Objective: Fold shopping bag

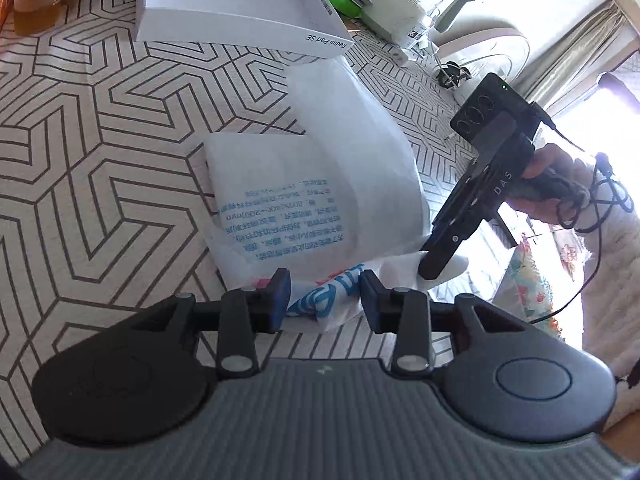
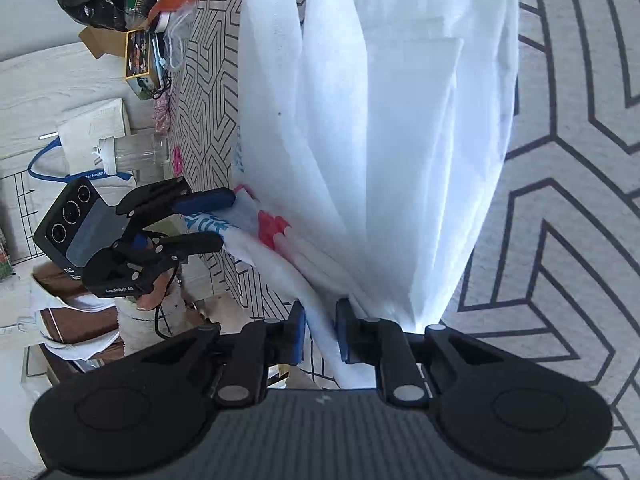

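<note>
Bag (image 1: 320, 184): lies on the bench (image 1: 100, 160), partly folded, its near end bunched toward the bench edge. Left claw (image 1: 324, 294): at the bag's near end, bag corner between its jaws. Right claw (image 2: 320, 334): to the right of the left claw (image 2: 208, 220), at the same end, bag folds between its jaws. Box (image 1: 236, 12): on the bench behind the bag, touching its far edge. Bottle (image 1: 36, 4): left of the box.
</note>
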